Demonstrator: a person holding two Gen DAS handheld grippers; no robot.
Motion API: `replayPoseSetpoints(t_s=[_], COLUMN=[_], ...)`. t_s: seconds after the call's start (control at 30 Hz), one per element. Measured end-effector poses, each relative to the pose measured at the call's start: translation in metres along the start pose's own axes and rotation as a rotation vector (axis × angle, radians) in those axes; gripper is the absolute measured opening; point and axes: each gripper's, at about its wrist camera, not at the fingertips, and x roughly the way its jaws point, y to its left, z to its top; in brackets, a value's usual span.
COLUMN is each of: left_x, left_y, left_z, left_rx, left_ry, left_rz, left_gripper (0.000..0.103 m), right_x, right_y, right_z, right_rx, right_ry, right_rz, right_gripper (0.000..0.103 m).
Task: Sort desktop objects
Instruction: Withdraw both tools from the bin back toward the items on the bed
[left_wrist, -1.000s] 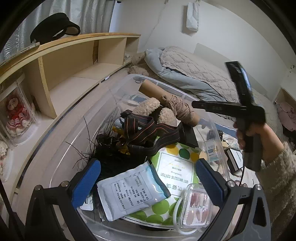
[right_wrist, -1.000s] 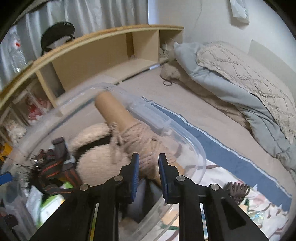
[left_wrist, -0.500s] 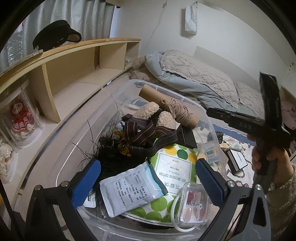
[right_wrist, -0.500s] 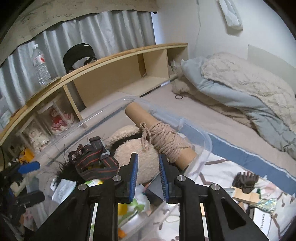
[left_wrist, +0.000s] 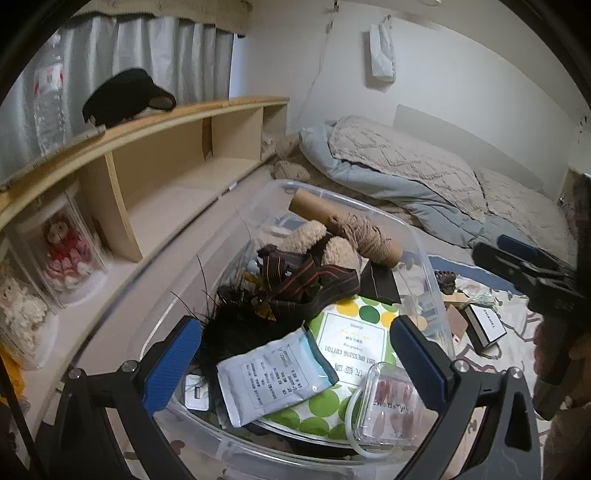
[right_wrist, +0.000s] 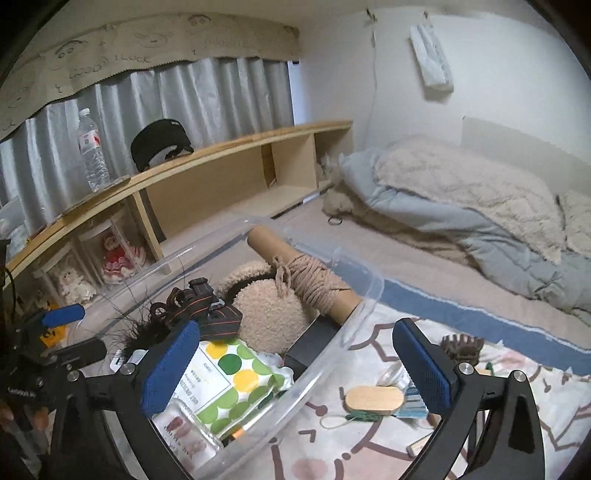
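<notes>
A clear plastic bin (left_wrist: 424, 258) holds a cardboard tube wound with twine (left_wrist: 354, 232), a fluffy beige item (left_wrist: 340, 251), a striped strap (left_wrist: 295, 273), a green-dotted cotton pack (left_wrist: 354, 332), a white sachet (left_wrist: 273, 373) and a clear nail case (left_wrist: 391, 402). My left gripper (left_wrist: 295, 363) hovers open over the bin's near end, holding nothing. My right gripper (right_wrist: 295, 369) is beside the bin's rim (right_wrist: 369, 288), its jaws opening wide with nothing gripped. The tube (right_wrist: 310, 284) lies ahead of it. A wooden oval (right_wrist: 373, 398) and a brown hair claw (right_wrist: 461, 345) lie loose on the patterned mat.
A long wooden shelf (left_wrist: 166, 155) runs along the left with dolls in clear cases under it, a bottle (right_wrist: 92, 147) and a black cap (right_wrist: 160, 142) on top. A bed with a grey-blue quilt (right_wrist: 461, 206) fills the back right. A black-and-white box (left_wrist: 485, 325) lies right of the bin.
My right gripper has pulled back and up from the twine tube, and its jaws have gone from nearly shut to wide apart. The left gripper has drifted slightly back and stays open.
</notes>
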Motion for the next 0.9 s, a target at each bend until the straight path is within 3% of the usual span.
replayPoseSetpoints(t_s=[0.6, 0.9], left_x=[-0.036, -0.039], left_y=[-0.028, -0.049], left_z=[-0.001, 0.0], left_rx=[0.033, 0.032], left_ry=[-0.093, -0.107], left_rz=[0.009, -0.04], left_gripper=[0.103, 0.103], right_x=[-0.065, -0.087], right_y=[0.001, -0.012], right_z=[-0.021, -0.032], right_rx=[-0.007, 0.018], right_ry=[-0.082, -0.117], right_rz=[-0.013, -0.064], right_gripper=[0.103, 0.103])
